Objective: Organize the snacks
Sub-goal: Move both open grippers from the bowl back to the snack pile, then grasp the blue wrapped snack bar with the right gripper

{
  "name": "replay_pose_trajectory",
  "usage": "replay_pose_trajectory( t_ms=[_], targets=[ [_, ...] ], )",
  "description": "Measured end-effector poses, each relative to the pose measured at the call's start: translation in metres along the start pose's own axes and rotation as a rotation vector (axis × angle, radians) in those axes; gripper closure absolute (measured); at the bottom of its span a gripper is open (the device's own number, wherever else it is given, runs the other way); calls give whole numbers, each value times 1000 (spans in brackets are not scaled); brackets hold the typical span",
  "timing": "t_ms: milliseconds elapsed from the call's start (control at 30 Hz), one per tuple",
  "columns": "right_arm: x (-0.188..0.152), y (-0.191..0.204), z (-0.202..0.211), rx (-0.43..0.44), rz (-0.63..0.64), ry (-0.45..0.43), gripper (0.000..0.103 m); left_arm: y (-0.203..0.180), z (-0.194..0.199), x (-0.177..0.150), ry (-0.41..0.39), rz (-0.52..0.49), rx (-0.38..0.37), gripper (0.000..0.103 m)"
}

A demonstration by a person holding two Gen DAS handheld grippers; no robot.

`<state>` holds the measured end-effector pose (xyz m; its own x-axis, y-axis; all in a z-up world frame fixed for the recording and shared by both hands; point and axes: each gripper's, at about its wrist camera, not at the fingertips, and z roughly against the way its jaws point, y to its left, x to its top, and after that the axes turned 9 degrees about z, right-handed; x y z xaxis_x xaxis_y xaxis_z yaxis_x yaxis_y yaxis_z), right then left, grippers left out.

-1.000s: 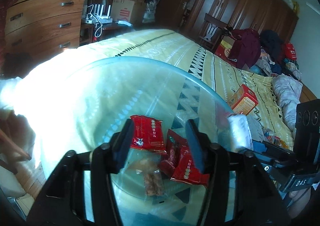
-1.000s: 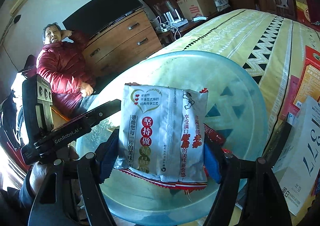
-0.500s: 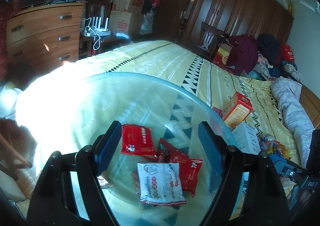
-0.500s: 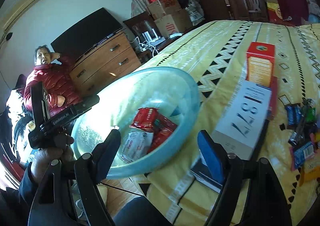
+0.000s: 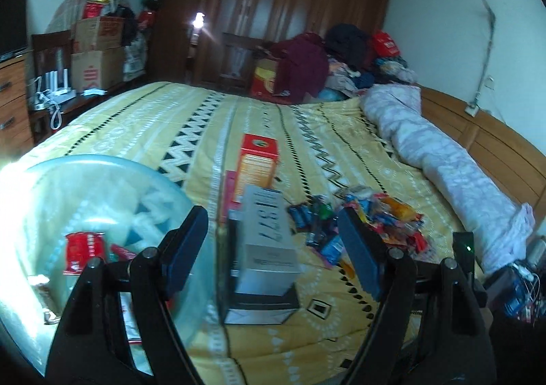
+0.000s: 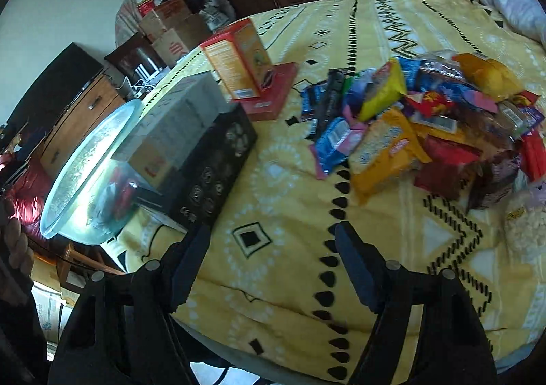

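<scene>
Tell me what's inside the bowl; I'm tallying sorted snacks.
In the bowl, a red packet and part of another show. The left claw hides the rest.

One glass bowl left of the fingers, four boxes ahead, one snack pile to the right.

Boxes lie between bowl and snack pile on the bed
</scene>
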<state>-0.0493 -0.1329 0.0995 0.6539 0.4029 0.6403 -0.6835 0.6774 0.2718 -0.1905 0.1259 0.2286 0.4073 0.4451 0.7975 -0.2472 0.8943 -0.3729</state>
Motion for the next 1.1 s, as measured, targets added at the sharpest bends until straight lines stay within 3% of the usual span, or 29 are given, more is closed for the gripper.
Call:
replay_pose_trajectory(
  t_ms=[167,367,600,733,800,833,900,1100],
  targets=[
    [40,-24,5,-41,34,-40,27,-32,-34,-18,92,-57,-74,24],
    [73,-41,-3,-29,29,-85,27,-39,-53,-22,143,-62,-64,24],
    [69,-39,-20,4,30,-58,27,-46,-60,-25,158,-60,-57,24],
    [86,-43,-24,-11,79,-59,27,-48,-56,-22,142,-61,-59,24],
    [105,-43,-31,-5,133,-62,35,-47,-53,-21,135,-55,-54,24],
    [114,-42,-37,-3,159,-53,40,-47,-54,-21,134,-52,-52,24],
    [134,-42,-56,-10,199,-23,41,-46,-56,-21,138,-46,-48,24],
    [189,-55,-142,8,154,89,43,-44,-61,-26,163,-37,-37,24]
  ],
)
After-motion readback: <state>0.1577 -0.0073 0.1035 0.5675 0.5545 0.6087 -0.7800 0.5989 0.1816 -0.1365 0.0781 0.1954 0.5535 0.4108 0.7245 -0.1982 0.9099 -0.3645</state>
